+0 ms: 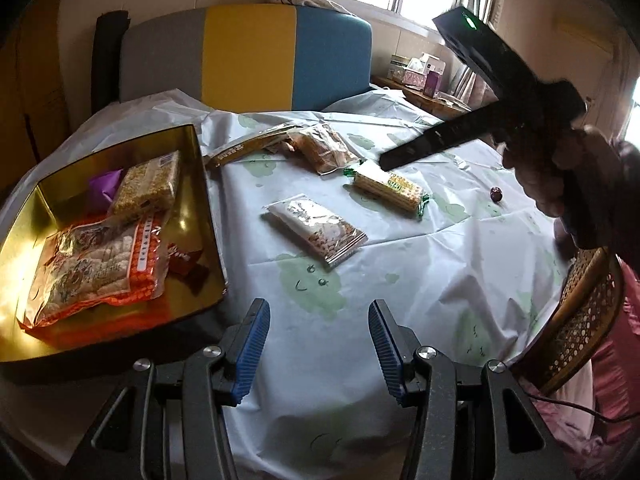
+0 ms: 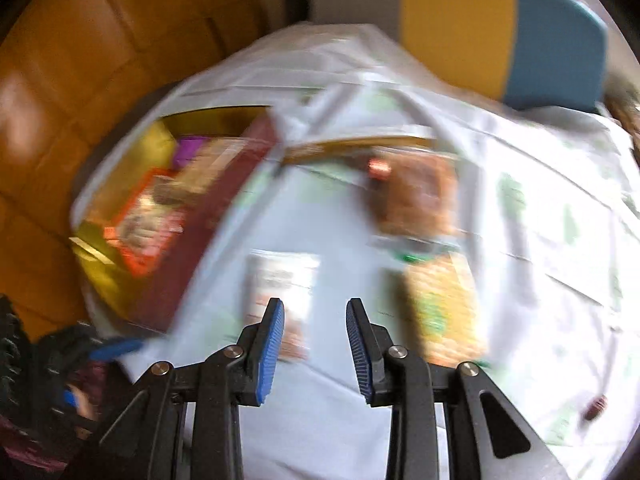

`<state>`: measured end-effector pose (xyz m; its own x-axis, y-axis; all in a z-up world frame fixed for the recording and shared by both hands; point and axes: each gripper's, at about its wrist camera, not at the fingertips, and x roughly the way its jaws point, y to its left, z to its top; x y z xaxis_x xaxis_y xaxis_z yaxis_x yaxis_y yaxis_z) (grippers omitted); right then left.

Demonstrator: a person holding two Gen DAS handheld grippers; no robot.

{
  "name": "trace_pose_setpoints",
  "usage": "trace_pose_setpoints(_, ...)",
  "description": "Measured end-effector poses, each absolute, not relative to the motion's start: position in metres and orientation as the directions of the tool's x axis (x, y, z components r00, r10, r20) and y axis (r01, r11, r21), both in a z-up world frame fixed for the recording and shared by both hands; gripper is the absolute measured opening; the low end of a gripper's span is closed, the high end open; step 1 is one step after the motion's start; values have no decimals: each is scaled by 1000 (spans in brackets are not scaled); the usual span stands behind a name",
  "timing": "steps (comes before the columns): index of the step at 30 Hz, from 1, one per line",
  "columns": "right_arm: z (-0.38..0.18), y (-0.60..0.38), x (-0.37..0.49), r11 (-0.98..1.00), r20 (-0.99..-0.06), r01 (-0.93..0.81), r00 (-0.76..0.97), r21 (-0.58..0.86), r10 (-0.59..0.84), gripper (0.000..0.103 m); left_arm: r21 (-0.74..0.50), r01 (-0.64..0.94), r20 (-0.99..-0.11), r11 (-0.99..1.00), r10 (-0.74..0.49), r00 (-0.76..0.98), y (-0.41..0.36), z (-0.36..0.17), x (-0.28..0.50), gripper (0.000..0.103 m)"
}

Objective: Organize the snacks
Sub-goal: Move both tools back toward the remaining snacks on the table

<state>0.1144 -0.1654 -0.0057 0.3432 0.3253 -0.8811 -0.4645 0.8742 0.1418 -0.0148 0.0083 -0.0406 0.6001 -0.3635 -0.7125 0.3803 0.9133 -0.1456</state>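
Your right wrist view is smeared by motion blur, so package labels and edges there cannot be read; only colours and rough shapes come through. The nearest snack, a flat clear-and-white packet with pale nuts or puffs showing at one end [image 1: 317, 229], lies on the white plastic tablecloth with pale green prints [image 1: 420, 280], ahead of your left gripper [image 1: 319, 334] and apart from it; in the right view the same packet [image 2: 282, 280] sits just beyond and slightly left of your right gripper [image 2: 315, 334], its near end hidden behind the left blue pad. A green-ended wafer bar in yellowish wrap [image 1: 389, 189] lies to the right of it, blurred in the right view [image 2: 444, 308]. Farther back rest a clear bag of brown pieces [image 1: 325, 148] and a long gold-edged packet [image 1: 250, 146], touching each other. The gold-lined rectangular tin [image 1: 200, 184] at left holds an orange-printed bag of white puffs [image 1: 96, 264], a clear-wrapped block of yellow grain bars [image 1: 146, 186], a purple wrapper [image 1: 102, 190], partly hidden, and dark brown wrapped sweets [image 1: 188, 264]. A small dark red round item [image 1: 496, 193] sits alone at right. Both grippers hang released, blue pads parted, gripping nothing. Your right hand [image 1: 560, 176] and its dark tool body cut off the table's far right.
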Motion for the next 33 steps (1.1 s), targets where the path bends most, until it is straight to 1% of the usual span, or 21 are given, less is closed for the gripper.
trace_pose_setpoints(2, -8, -186, 117, 896, -888, -432, 370, 97, 275, 35, -152, 381, -720, 912, -366, 589, 4, -39, -12, 52)
trace_pose_setpoints(6, -15, -219, 123, 930, -895, -366, 418, -8, 157, 36, -145, 382, -738, 913, -357, 572, -8, -39, -6, 52)
trace_pose_setpoints(8, -20, -240, 129, 951, -885, -309, 447, -14, 132, 37, -133, 377, -748, 917, -342, 569, -14, -38, -2, 54)
trace_pose_setpoints(10, -26, -256, 135, 971, -875, -240, 467, 17, 131, 37, -137, 362, -758, 922, -333, 560, -18, -38, 4, 60)
trace_pose_setpoints(12, -30, -269, 143, 987, -881, -153, 472, -42, 36, 37, -169, 336, -773, 927, -336, 539, -20, -39, 13, 60)
trace_pose_setpoints(13, -29, -274, 145, 991, -877, -123, 481, -55, 11, 37, -184, 323, -777, 928, -339, 530, -21, -39, 18, 62)
trace_pose_setpoints(17, -27, -288, 150, 997, -875, -67, 484, -26, 10, 37, -202, 259, -800, 945, -312, 512, -26, -42, 39, 64)
trace_pose_setpoints(19, -26, -290, 152, 997, -871, -73, 490, -9, 28, 38, -199, 223, -814, 954, -288, 505, -30, -43, 50, 67)
trace_pose_setpoints(21, -24, -289, 153, 997, -872, -76, 490, -22, 18, 38, -200, 205, -821, 958, -278, 499, -35, -44, 60, 69)
trace_pose_setpoints(23, -25, -286, 155, 995, -872, -94, 490, -27, 23, 38, -184, 196, -824, 963, -260, 504, -42, -45, 69, 73)
trace_pose_setpoints(24, -26, -284, 155, 994, -873, -100, 488, -30, 23, 38, -172, 192, -826, 966, -248, 507, -44, -46, 72, 77)
trace_pose_setpoints(25, -26, -282, 154, 994, -873, -107, 488, -37, 20, 39, -158, 181, -830, 971, -230, 508, -47, -47, 75, 78)
trace_pose_setpoints(28, -25, -273, 150, 990, -866, -130, 499, -58, 15, 39, -132, 174, -830, 976, -205, 519, -53, -48, 85, 78)
trace_pose_setpoints(33, -21, -274, 148, 990, -859, -130, 512, -47, 26, 39, -92, 163, -832, 982, -166, 530, -58, -52, 94, 78)
